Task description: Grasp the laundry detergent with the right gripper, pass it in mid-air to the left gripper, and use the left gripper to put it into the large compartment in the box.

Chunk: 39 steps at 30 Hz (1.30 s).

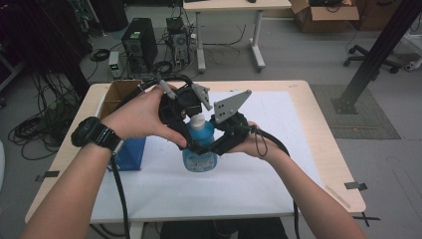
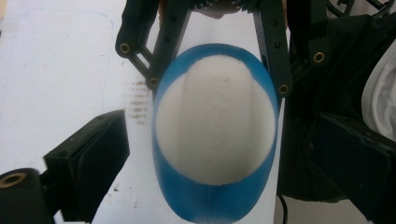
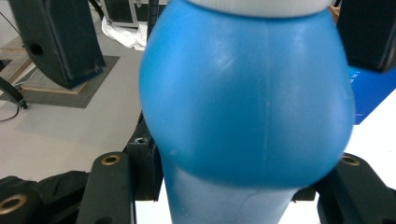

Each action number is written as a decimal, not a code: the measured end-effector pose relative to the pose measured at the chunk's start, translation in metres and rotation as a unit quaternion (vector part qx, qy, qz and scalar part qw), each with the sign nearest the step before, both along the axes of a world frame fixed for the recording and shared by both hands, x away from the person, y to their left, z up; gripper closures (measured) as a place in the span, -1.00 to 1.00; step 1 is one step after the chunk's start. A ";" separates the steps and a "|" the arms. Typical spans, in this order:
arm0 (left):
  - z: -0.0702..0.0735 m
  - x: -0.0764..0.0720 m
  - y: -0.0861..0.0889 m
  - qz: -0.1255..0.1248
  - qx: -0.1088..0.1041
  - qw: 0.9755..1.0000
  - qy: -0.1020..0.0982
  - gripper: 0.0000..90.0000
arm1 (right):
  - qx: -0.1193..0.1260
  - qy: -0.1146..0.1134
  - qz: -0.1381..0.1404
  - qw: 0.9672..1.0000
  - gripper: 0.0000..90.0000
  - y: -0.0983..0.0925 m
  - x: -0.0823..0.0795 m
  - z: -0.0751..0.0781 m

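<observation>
Blue bottle (image 1: 200, 149) stands upright mid-table on the white mat (image 1: 278, 149), long axis vertical, white cap (image 1: 197, 120) up. Right gripper (image 1: 211, 145) clamps the bottle body from the side; left gripper (image 1: 185, 107) hangs directly above the cap, jaws spread either side, apparently not touching, though the view is blurry. Cardboard box (image 1: 117, 94) and blue box (image 1: 130, 152) sit left, clear of the bottle.

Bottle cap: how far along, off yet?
Done: right gripper is shut on the blue bottle, which stands upright on the white mat. In hand: left gripper is above the white cap, jaws apart on either side, not gripping. Left: close on the cap and take it off; it looks still seated.
</observation>
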<state>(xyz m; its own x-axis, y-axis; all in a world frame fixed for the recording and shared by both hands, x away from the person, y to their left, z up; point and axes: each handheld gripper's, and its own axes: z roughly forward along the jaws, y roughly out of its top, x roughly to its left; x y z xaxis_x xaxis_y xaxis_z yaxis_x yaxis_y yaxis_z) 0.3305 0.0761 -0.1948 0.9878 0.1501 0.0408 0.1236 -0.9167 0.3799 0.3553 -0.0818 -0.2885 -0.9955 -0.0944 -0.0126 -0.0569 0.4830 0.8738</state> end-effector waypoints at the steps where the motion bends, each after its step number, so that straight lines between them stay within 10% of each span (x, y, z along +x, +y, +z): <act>1: -0.001 0.000 0.000 0.000 0.000 1.000 0.000 -0.82 | 0.000 -0.001 0.001 1.000 -0.06 0.000 0.000 0.000; 39: -0.006 0.003 -0.005 -0.003 0.020 1.000 0.001 -0.42 | -0.003 -0.003 0.001 1.000 -0.05 0.000 -0.001 -0.003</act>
<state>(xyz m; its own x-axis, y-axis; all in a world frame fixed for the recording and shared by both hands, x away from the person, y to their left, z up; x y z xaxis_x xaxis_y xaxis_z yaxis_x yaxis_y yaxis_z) 0.3330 0.0707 -0.2006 0.9889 0.1416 0.0446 0.1179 -0.9317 0.3435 0.3541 -0.0817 -0.2912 -0.9952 -0.0958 -0.0184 -0.0631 0.4877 0.8707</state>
